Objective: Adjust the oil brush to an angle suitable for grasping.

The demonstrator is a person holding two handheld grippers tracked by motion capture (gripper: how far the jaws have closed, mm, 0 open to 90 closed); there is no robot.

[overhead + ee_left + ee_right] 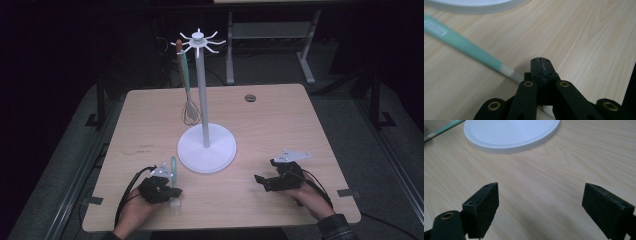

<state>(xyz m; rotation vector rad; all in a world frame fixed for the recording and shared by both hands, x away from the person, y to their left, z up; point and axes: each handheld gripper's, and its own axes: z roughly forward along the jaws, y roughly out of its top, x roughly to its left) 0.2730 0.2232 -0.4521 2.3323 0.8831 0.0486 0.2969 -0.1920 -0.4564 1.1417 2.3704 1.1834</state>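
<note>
Stand base point(206, 148) blocks table point(280, 120) centre; whisk point(190, 111) hangs just left of its pole; bare wood right of the base.

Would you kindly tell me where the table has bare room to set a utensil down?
The table's right half, beyond the stand base, is bare, as is the far left corner. It is crowded near the left gripper, where the green-handled utensil lies.

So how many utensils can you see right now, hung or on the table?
2. A whisk with a green handle hangs from the white rack. A green-handled spatula lies on the table beside the shut left gripper. The gripper may hide more.
</note>
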